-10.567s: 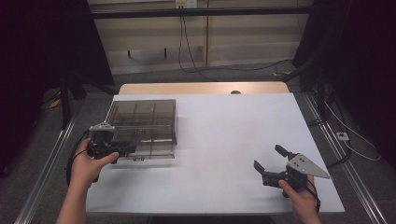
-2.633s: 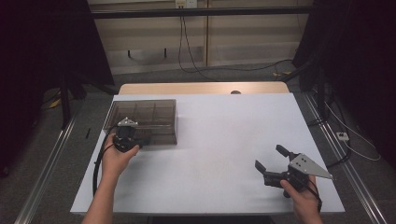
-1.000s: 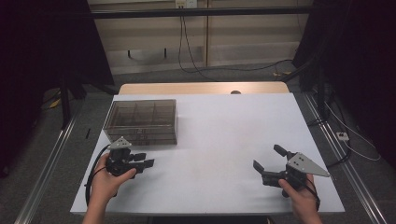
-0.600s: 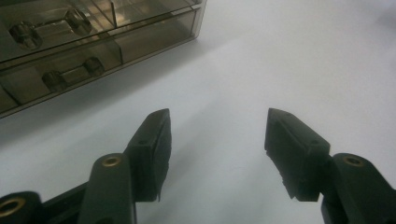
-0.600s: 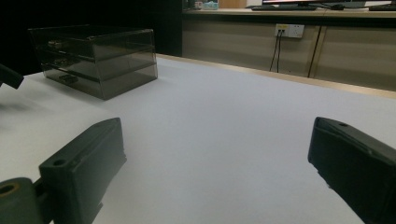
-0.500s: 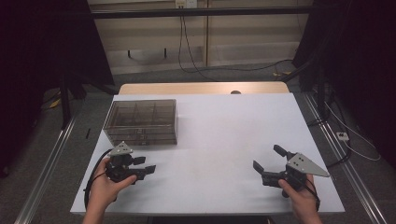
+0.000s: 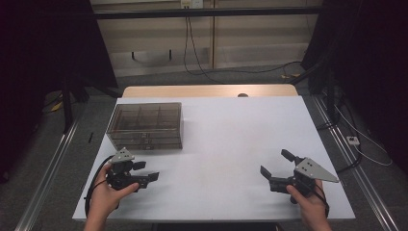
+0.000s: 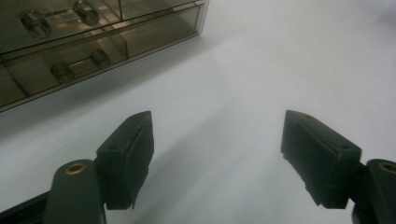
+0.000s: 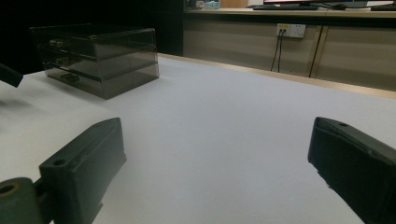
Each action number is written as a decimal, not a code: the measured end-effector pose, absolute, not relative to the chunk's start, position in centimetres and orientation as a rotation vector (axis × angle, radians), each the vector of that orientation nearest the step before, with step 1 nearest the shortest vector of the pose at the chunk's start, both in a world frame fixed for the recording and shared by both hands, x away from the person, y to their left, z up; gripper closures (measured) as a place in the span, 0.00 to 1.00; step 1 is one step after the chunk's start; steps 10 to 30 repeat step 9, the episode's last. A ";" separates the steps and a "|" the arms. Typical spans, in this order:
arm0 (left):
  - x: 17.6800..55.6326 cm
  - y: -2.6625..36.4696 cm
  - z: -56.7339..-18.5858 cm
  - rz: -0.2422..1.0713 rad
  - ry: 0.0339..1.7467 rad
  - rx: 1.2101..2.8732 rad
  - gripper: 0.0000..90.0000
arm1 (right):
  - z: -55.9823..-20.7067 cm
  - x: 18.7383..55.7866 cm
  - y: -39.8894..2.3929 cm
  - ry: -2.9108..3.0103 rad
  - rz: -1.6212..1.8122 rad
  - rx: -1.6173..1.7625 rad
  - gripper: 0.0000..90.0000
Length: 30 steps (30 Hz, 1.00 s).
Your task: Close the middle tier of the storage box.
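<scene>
High view: our left tool [image 7: 146,171], jaws just opened wide and empty, sits near the smoky drawer box [image 7: 146,124]; its compartments look empty. Right tool [image 7: 275,163] gapes, holding nothing.

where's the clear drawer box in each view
High view: the drawer box sits at the table's far left, beyond the left gripper.
Left gripper view: top left corner, drawer knobs facing the jaws.
Right gripper view: upper left, across the table.
Shared landmark: the white tabletop it stands on.
</scene>
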State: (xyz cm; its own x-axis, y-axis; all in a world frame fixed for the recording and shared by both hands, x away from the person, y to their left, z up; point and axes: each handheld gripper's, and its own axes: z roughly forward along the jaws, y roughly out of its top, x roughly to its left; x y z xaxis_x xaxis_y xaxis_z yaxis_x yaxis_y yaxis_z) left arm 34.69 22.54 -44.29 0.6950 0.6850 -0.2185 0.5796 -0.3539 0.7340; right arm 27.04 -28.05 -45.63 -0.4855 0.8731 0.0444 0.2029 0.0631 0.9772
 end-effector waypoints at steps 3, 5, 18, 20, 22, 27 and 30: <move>34.7 22.5 -44.3 0.169 0.969 2.045 0.24 | -45.7 27.1 -28.0 1.761 1.457 1.078 0.04; 34.7 22.5 -44.4 0.174 0.969 2.043 0.23 | -45.7 27.1 -28.0 1.762 1.456 1.078 0.04; 34.8 22.3 -44.3 0.178 0.968 2.039 0.23 | -45.7 27.1 -28.0 1.763 1.455 1.078 0.04; 34.8 22.3 -44.3 0.178 0.968 2.039 0.23 | -45.7 27.1 -28.0 1.763 1.455 1.078 0.04; 34.8 22.3 -44.3 0.178 0.968 2.039 0.23 | -45.7 27.1 -28.0 1.763 1.455 1.078 0.04; 34.8 22.3 -44.3 0.178 0.968 2.039 0.23 | -45.7 27.1 -28.0 1.763 1.455 1.078 0.04; 34.8 22.3 -44.3 0.178 0.968 2.039 0.23 | -45.7 27.1 -28.0 1.763 1.455 1.078 0.04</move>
